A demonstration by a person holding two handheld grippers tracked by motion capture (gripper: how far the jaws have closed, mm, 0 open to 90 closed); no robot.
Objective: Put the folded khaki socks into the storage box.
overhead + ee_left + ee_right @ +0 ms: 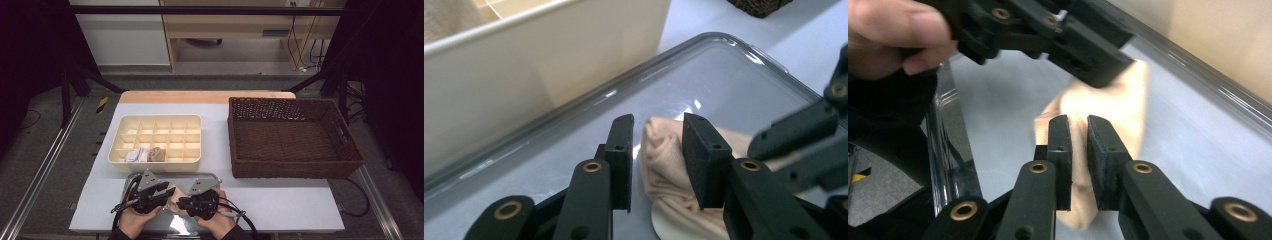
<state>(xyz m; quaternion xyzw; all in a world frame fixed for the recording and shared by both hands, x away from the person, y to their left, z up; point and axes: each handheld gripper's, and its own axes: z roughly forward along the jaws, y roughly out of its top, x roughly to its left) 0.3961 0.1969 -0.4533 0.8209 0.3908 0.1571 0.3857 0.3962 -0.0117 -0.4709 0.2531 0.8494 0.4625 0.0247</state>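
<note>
1. We keep the right gripper point(1077, 165) pinched on the beige sock point(1108, 107), which lies on the clear tray point(724, 45) at the bench's near edge.
2. The left gripper point(658, 165) has its fingers apart astride the fold; we close them squarely before lifting toward the cream organizer point(155, 120).

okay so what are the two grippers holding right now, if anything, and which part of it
The right gripper pinches the near end of the beige sock on the clear tray. The left gripper stands open around the sock's rolled end, not gripping.
</note>
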